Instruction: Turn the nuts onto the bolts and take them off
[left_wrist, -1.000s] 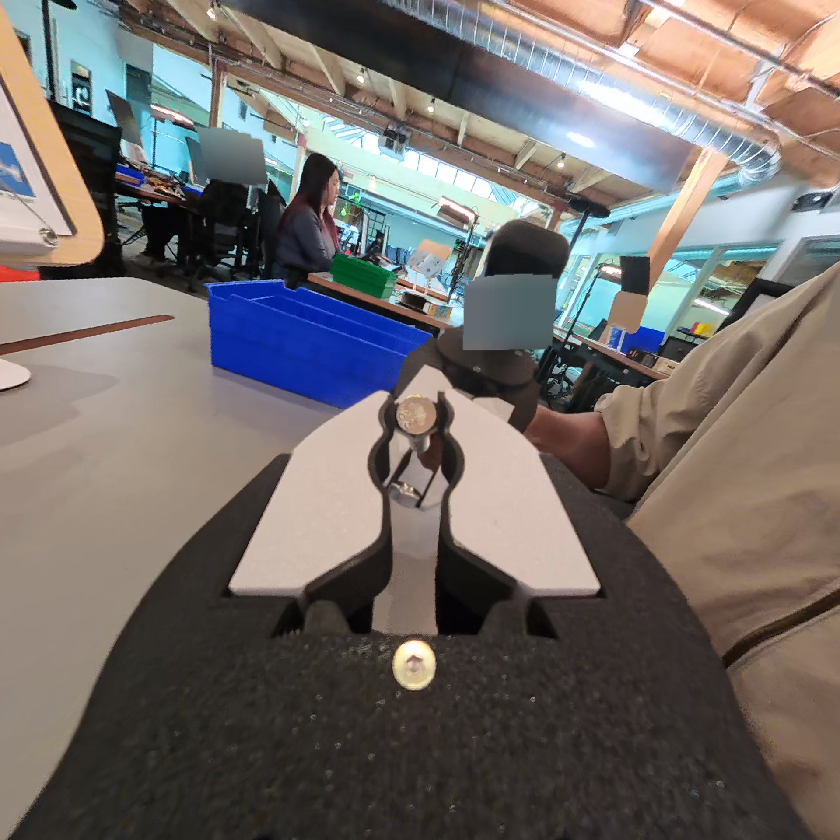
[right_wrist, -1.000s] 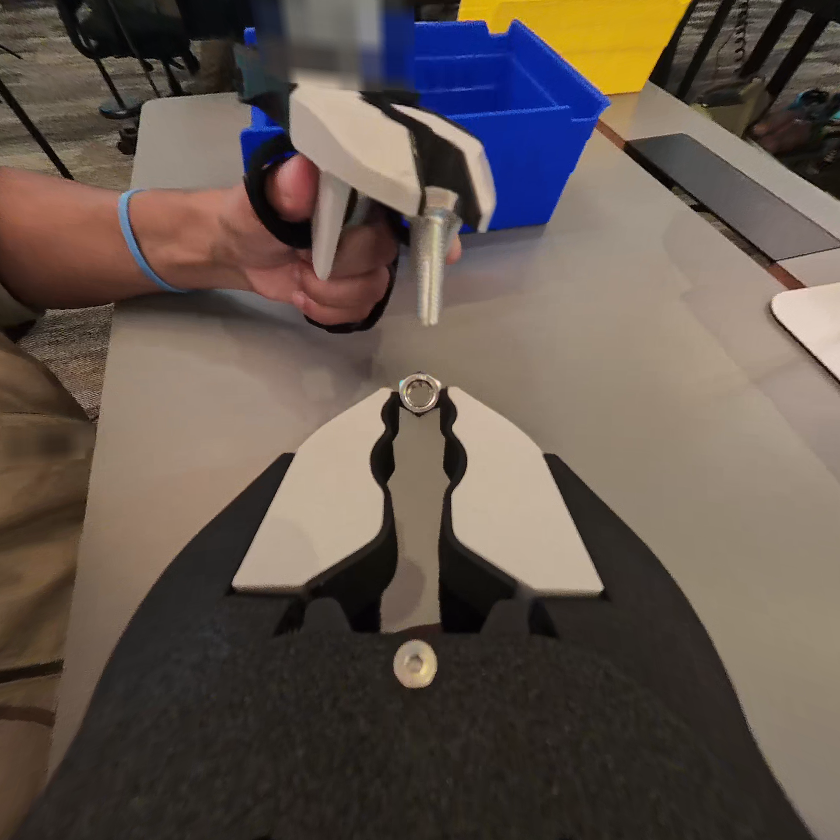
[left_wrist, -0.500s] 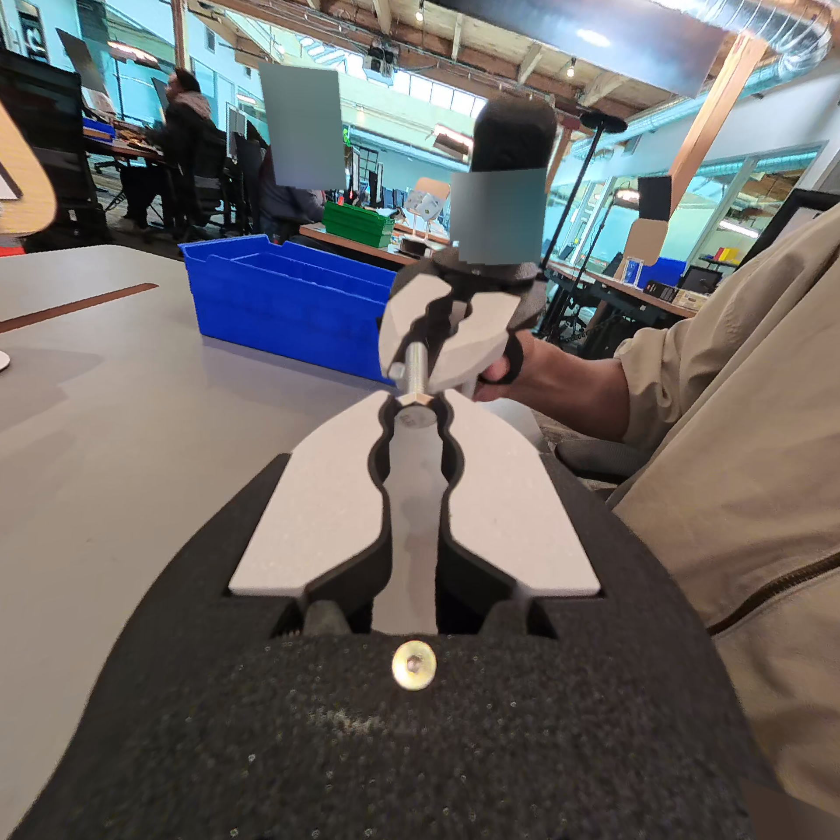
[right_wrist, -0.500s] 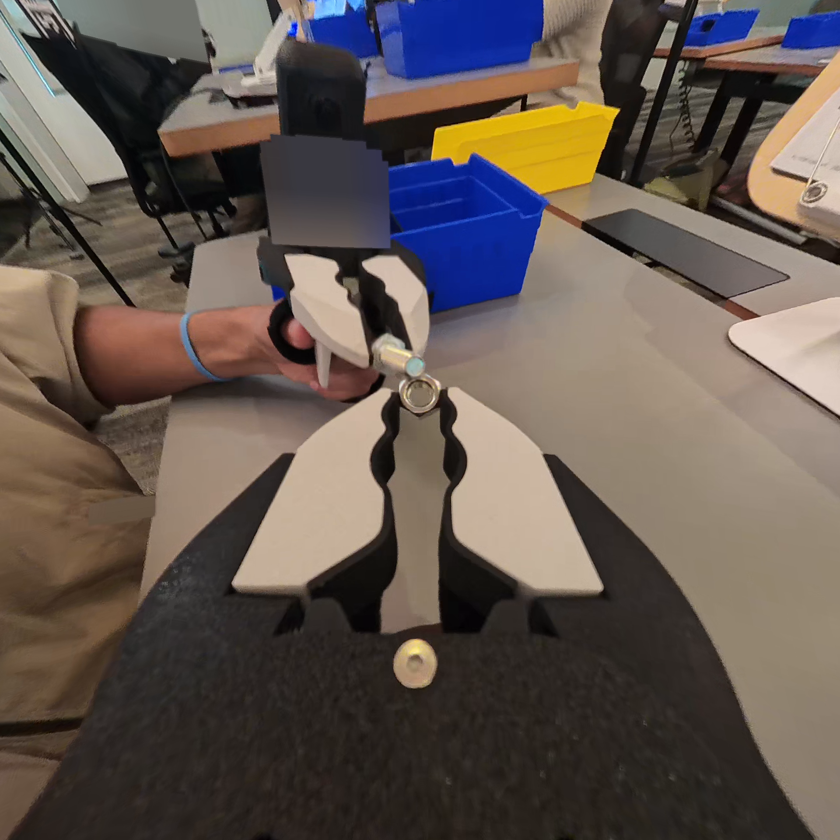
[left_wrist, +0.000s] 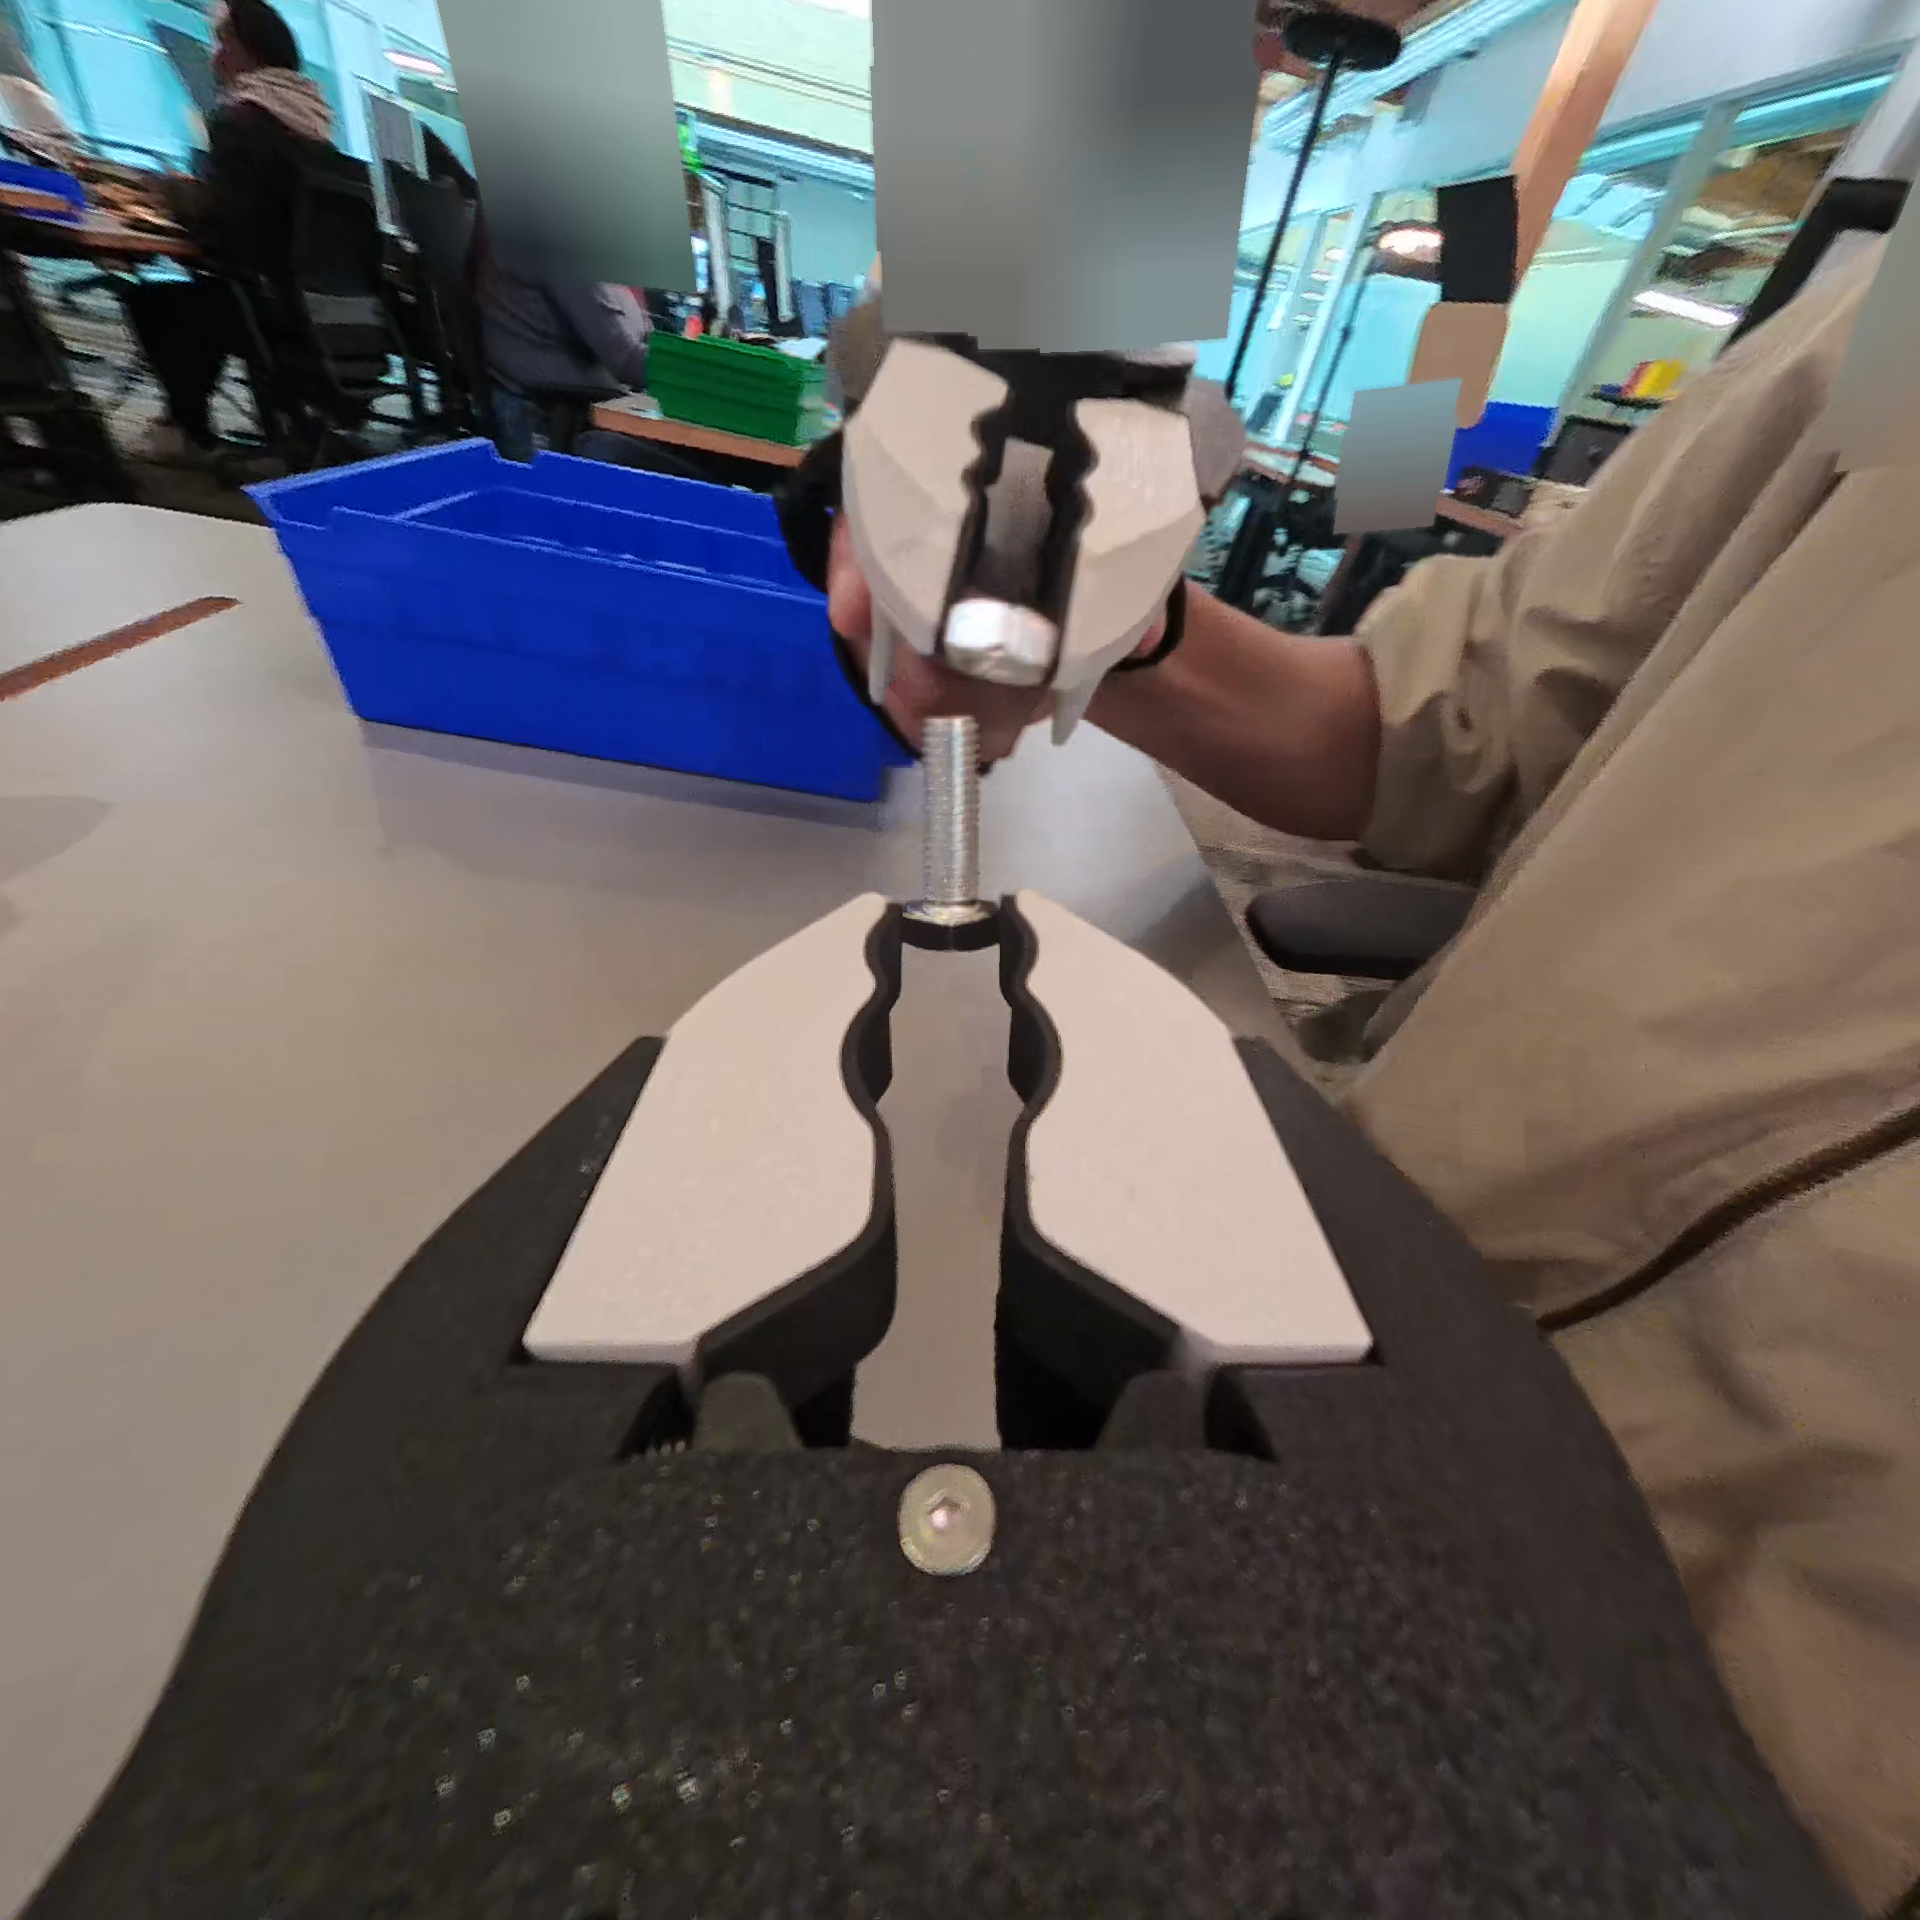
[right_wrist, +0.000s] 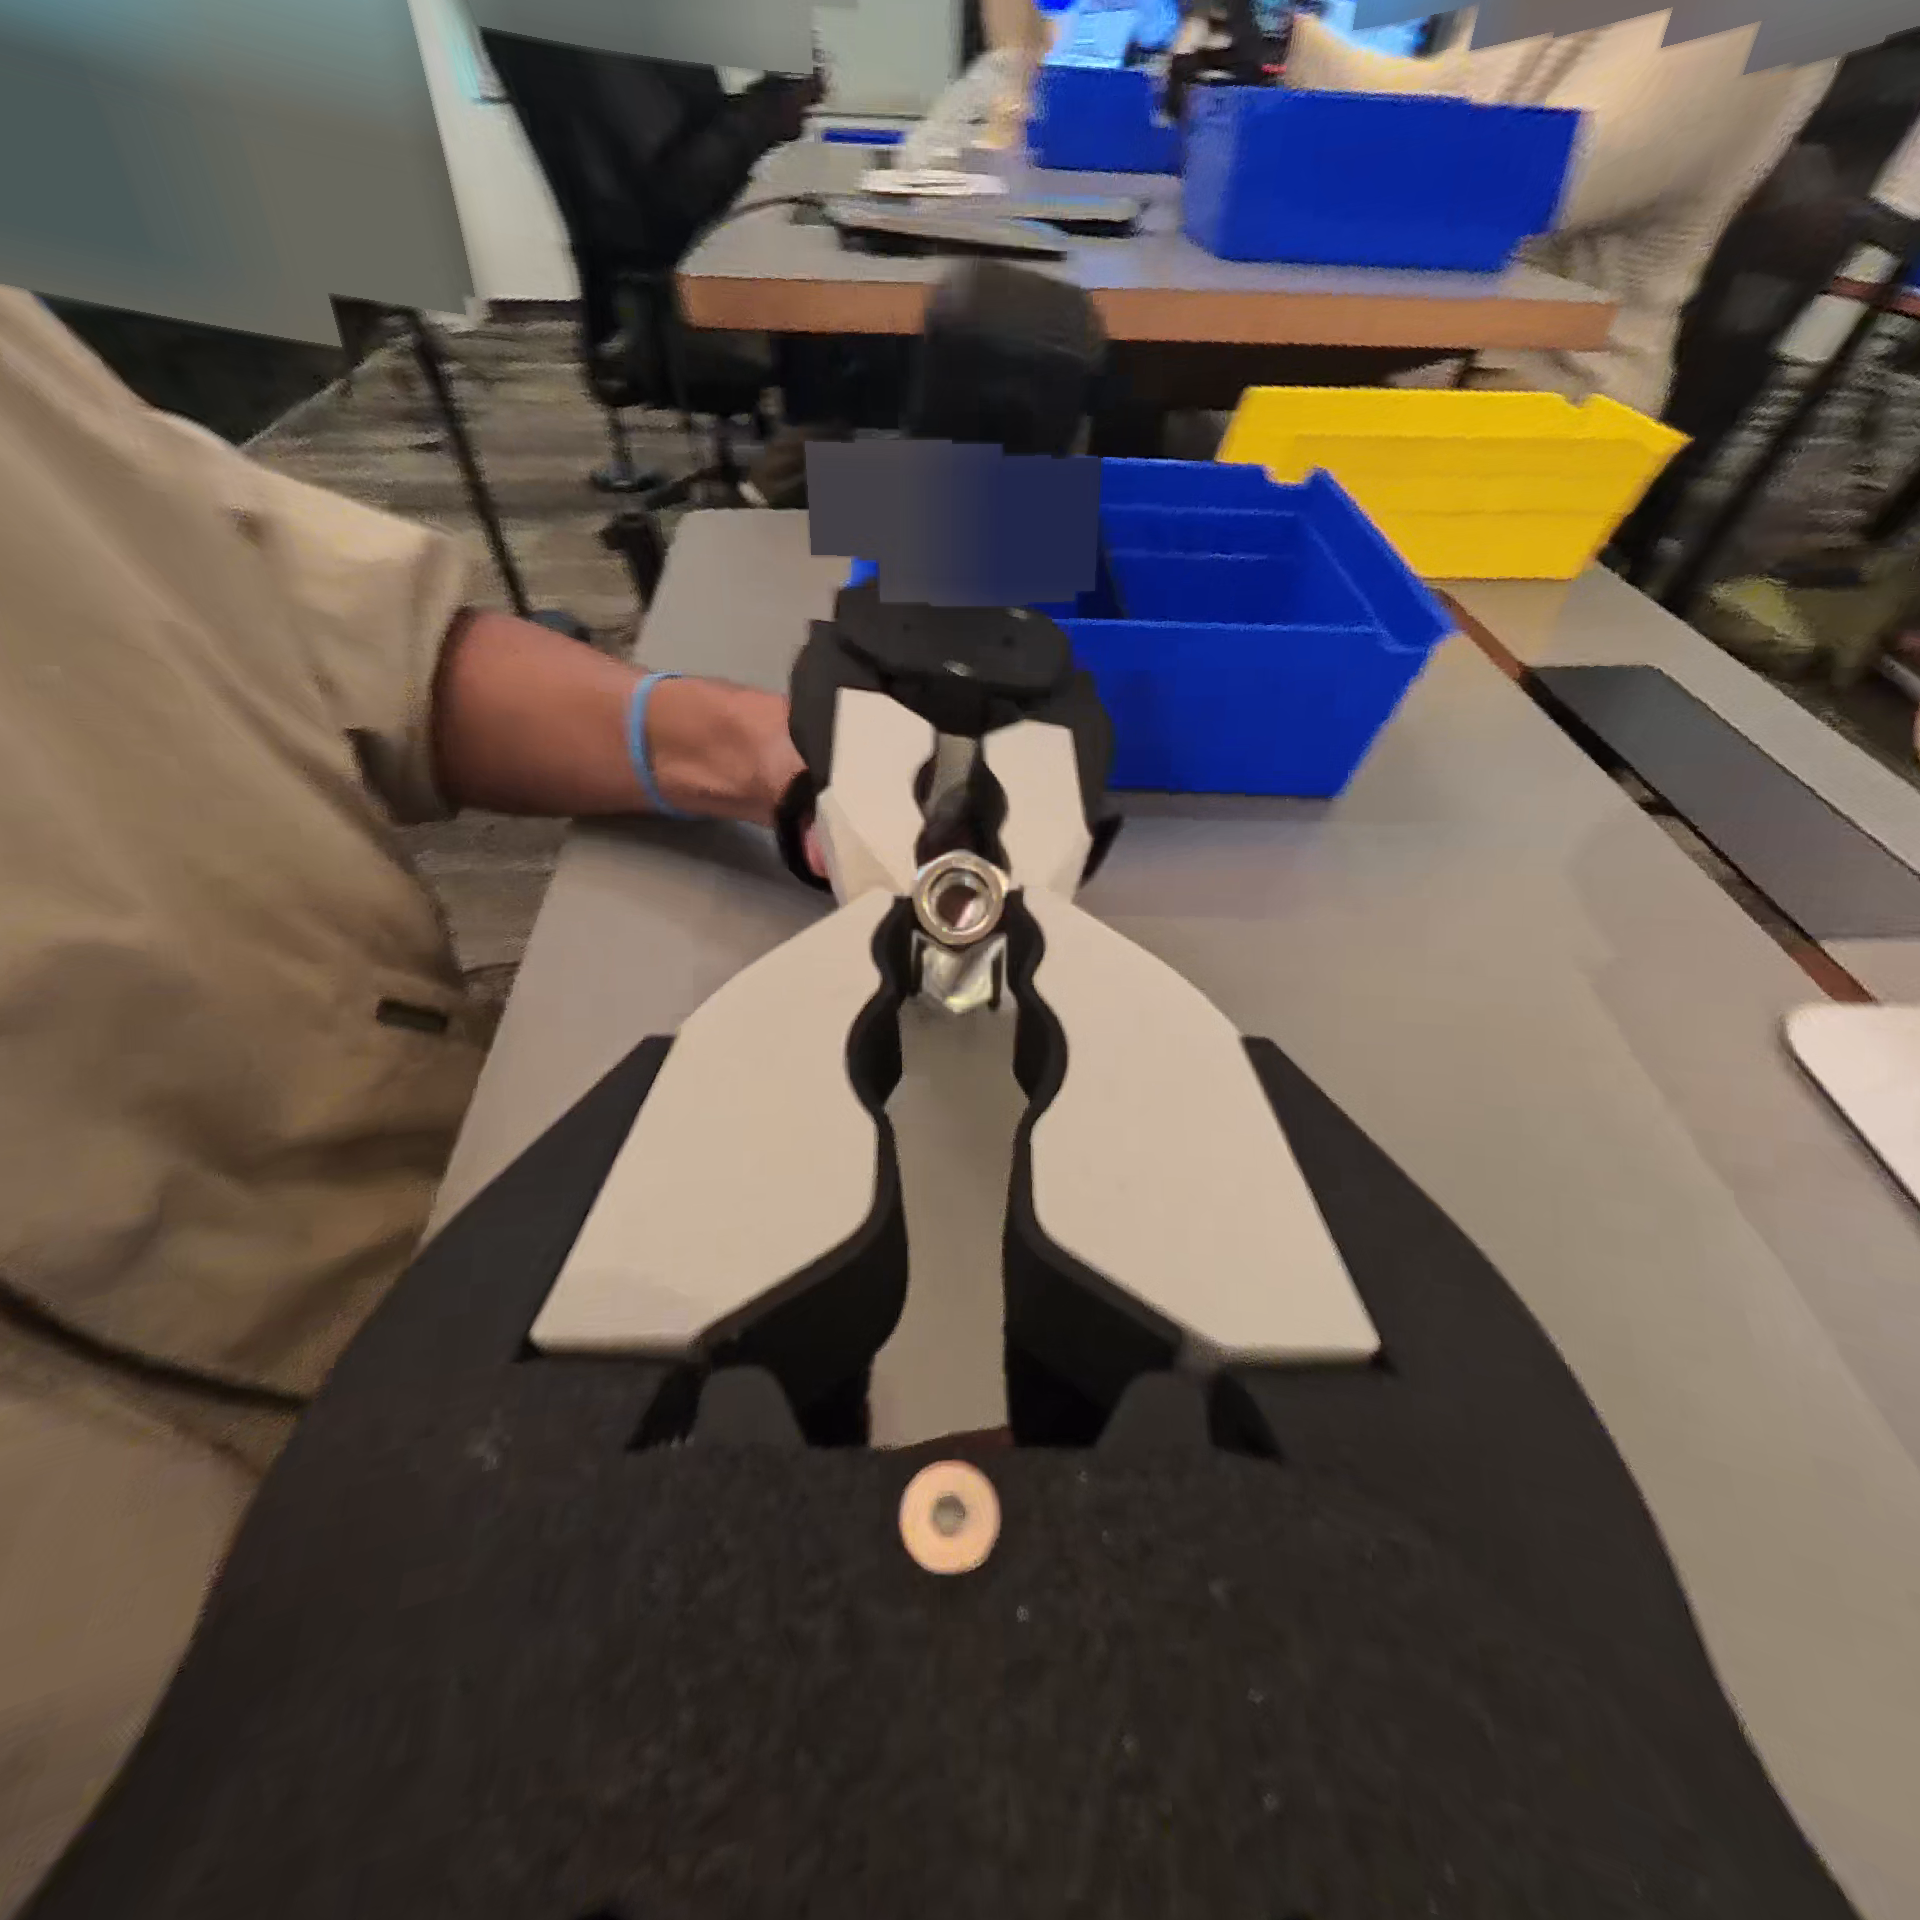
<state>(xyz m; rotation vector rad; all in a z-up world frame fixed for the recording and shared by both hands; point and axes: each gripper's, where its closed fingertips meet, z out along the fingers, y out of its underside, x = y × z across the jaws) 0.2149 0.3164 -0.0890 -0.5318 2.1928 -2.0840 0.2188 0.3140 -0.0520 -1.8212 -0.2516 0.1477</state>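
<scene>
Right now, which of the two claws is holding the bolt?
The left gripper: its fingertips pinch the bolt by its head, threads pointing up. The right gripper holds only a nut.

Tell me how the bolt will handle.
The bolt looks solid metal, so probably rigid and heavy for its size. Its round shank would likely roll if laid down. Held only by its head in the left gripper, it may pivot.

no legible text, labels or numbers anywhere
</scene>
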